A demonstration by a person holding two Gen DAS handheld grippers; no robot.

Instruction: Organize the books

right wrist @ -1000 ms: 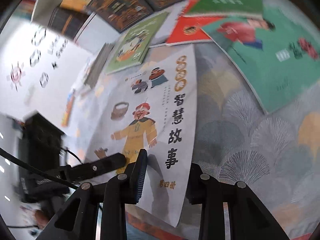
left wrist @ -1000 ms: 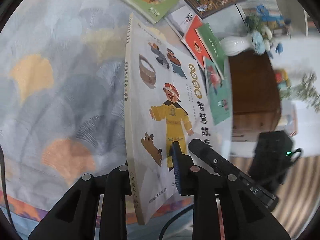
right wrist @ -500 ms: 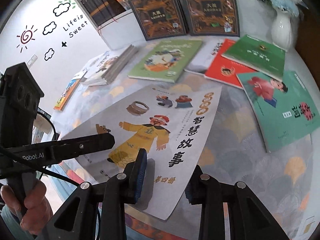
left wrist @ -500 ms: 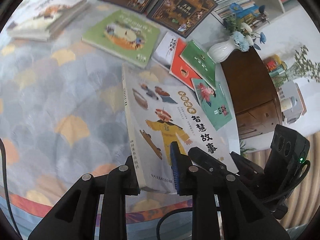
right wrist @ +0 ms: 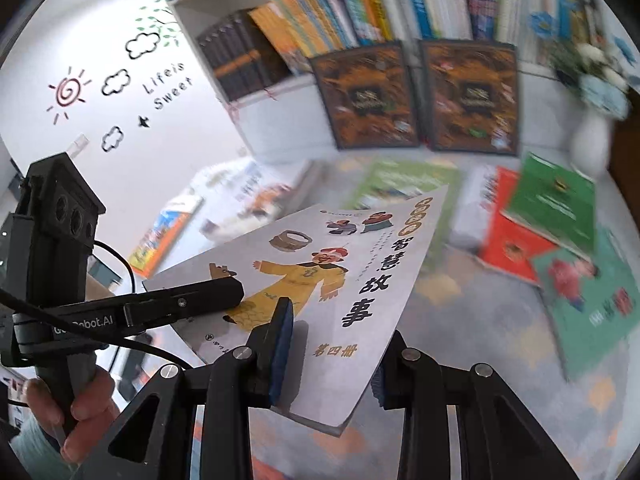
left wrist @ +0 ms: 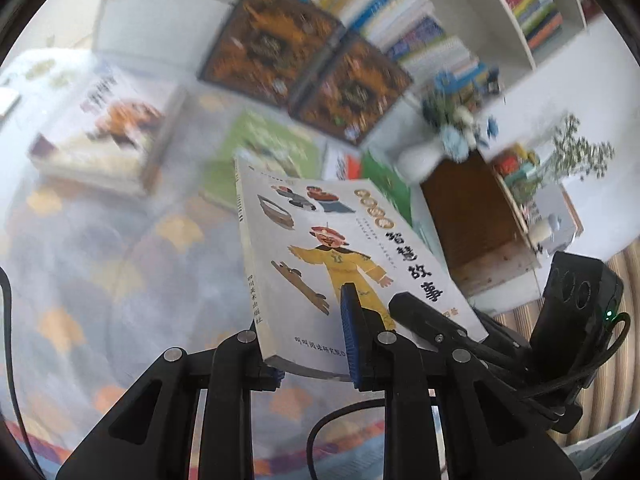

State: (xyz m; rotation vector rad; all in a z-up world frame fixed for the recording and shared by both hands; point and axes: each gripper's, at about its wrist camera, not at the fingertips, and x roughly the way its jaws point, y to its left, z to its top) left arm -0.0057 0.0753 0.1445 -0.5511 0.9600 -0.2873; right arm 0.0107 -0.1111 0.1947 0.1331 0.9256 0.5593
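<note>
A white storybook (left wrist: 320, 248) with a yellow-robed figure on its cover hangs in the air above the patterned tablecloth (left wrist: 100, 260). My left gripper (left wrist: 312, 356) is shut on its lower edge near the spine. My right gripper (right wrist: 330, 360) is shut on the same storybook (right wrist: 340, 280) at its lower right corner. In the left wrist view the right gripper (left wrist: 432, 320) lies over the cover's corner. The right wrist view shows the left gripper (right wrist: 192, 300) reaching in from the left, held by a hand (right wrist: 80, 412).
On the table lie a stack of books (left wrist: 104, 136), a light green book (right wrist: 400, 184), a red book (right wrist: 512, 248), a dark green book (right wrist: 556, 204) and a teal book (right wrist: 588, 292). Two brown books (right wrist: 368, 96) lean on a full bookshelf (right wrist: 340, 8). A vase (left wrist: 420, 156) stands by a wooden cabinet (left wrist: 472, 216).
Both grippers have risen with the storybook, lifting it off the tablecloth. The table has dropped away below, and the bookshelf behind has come into view.
</note>
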